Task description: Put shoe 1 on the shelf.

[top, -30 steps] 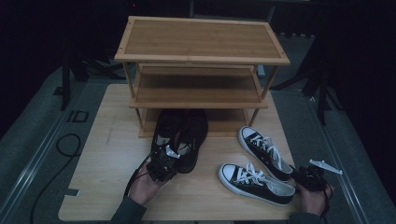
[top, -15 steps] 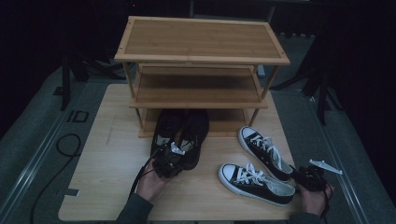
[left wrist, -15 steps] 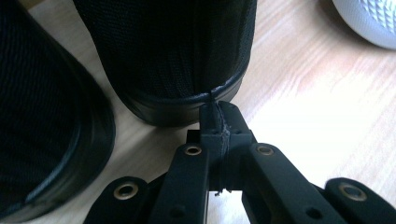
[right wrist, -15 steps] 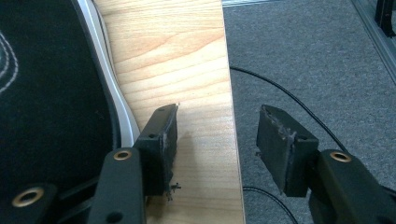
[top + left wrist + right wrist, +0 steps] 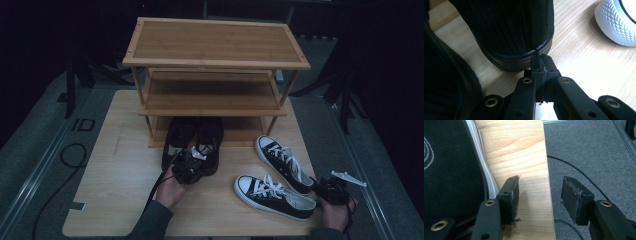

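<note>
Work in hand: pushing the pair of black shoes [image 5: 192,140] under the rack [image 5: 215,75], toes already beneath the bottom shelf [image 5: 210,131], heels out on the table [image 5: 120,200]. Left gripper [image 5: 189,167] sits at the heels; in the left gripper view its jaws are pressed together with nothing between them, tips touching the heel rim of the right-hand black shoe [image 5: 519,32]. It reads as a closed-jaw shove, not a grip. Right gripper [image 5: 334,189] rests at the table's right edge, just beside the heel of the near sneaker [image 5: 272,196]; jaws stand apart and empty, one pad [image 5: 511,195] over the wood, the other [image 5: 574,197] past the edge above grey floor. Far sneaker [image 5: 284,162] lies beside the near one, both well clear of the rack. Judgement: next move calls for a straight push along the shoe's length, kept low on the sole so the heel does not swing aside; the other black shoe likely needs its own nudge. Sneakers come after.
</note>
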`<act>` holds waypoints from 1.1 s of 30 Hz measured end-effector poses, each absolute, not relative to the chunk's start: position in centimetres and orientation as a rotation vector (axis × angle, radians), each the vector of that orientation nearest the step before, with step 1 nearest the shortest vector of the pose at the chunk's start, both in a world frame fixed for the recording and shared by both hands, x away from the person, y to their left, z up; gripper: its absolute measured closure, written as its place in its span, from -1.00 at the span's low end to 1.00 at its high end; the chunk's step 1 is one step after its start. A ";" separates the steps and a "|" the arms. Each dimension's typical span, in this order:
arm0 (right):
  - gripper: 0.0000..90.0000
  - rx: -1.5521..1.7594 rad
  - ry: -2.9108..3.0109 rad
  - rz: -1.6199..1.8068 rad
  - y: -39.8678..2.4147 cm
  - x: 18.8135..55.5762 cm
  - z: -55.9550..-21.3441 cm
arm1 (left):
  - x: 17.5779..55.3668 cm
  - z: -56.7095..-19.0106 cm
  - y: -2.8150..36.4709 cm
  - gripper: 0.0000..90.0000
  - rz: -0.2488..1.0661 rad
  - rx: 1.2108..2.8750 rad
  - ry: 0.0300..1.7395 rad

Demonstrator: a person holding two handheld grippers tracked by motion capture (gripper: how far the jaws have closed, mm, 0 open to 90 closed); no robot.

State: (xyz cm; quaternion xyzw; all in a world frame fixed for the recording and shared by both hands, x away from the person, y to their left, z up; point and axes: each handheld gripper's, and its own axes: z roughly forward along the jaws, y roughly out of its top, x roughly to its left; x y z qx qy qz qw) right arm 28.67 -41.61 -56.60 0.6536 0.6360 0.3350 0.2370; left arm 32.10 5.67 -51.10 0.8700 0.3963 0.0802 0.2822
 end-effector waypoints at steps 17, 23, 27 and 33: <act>0.06 1.791 1.744 0.919 -41.6 28.7 -56.6 | 33.5 -50.0 4.6 0.99 0.249 2.341 1.050; 0.06 1.790 1.744 0.918 -41.6 28.7 -56.6 | 33.7 -50.4 3.7 0.99 0.286 2.343 1.038; 0.06 1.791 1.744 0.919 -41.6 28.7 -56.6 | 34.2 -50.3 3.3 1.00 0.280 2.348 1.029; 0.06 1.790 1.744 0.919 -41.6 28.7 -56.6 | 34.5 -50.1 2.0 1.00 0.351 2.364 1.044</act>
